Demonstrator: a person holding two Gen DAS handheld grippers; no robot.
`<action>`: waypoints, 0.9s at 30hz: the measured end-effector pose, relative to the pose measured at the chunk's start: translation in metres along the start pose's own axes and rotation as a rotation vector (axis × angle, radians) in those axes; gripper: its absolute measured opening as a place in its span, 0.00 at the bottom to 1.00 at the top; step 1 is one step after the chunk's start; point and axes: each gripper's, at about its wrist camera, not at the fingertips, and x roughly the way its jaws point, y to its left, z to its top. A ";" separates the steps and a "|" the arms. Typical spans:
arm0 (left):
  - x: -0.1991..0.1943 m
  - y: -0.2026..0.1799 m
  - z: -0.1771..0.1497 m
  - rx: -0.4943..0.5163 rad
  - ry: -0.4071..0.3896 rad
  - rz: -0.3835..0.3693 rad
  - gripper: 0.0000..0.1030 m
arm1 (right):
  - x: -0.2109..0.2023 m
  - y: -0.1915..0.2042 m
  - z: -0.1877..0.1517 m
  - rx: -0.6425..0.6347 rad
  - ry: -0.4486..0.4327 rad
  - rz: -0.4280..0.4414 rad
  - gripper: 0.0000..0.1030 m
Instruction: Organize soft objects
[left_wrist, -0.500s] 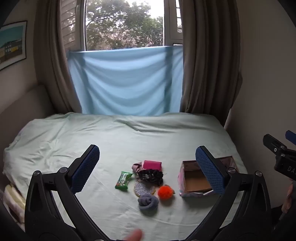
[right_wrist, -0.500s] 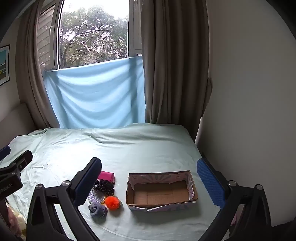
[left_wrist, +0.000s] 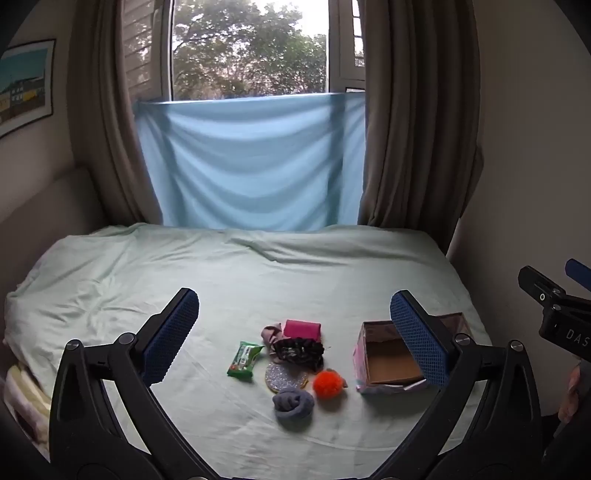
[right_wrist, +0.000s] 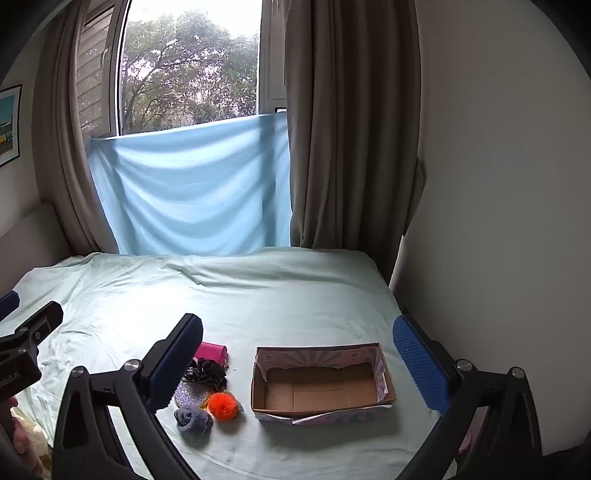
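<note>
A small pile lies on the pale green bed (left_wrist: 258, 280): a grey rolled sock (left_wrist: 293, 403), an orange pom-pom (left_wrist: 327, 383), a glittery silver disc (left_wrist: 286, 376), a black scrunchie (left_wrist: 299, 350), a pink pouch (left_wrist: 302, 329) and a green packet (left_wrist: 244, 359). An open, empty cardboard box (right_wrist: 321, 386) stands to their right. My left gripper (left_wrist: 295, 332) is open, held above and in front of the pile. My right gripper (right_wrist: 299, 365) is open, held in front of the box. The sock (right_wrist: 194, 422) and pom-pom (right_wrist: 222, 405) also show in the right wrist view.
A white wall (right_wrist: 498, 221) runs along the bed's right edge. Brown curtains (left_wrist: 413, 147) and a blue cloth (left_wrist: 255, 166) hang at the window behind the bed. Folded bedding (left_wrist: 22, 398) lies at the bed's left near corner.
Both grippers have barely moved. A fingertip seen at the bottom edge of the left wrist view is gone.
</note>
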 end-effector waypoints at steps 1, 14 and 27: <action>0.000 -0.001 0.000 0.003 -0.001 0.004 1.00 | 0.001 0.000 0.000 0.002 0.002 0.001 1.00; 0.007 -0.002 0.000 -0.001 0.025 0.010 1.00 | 0.006 0.000 -0.001 0.011 0.019 0.012 1.00; 0.005 -0.007 -0.003 0.001 0.032 0.002 1.00 | 0.006 0.002 -0.005 0.008 0.026 0.011 1.00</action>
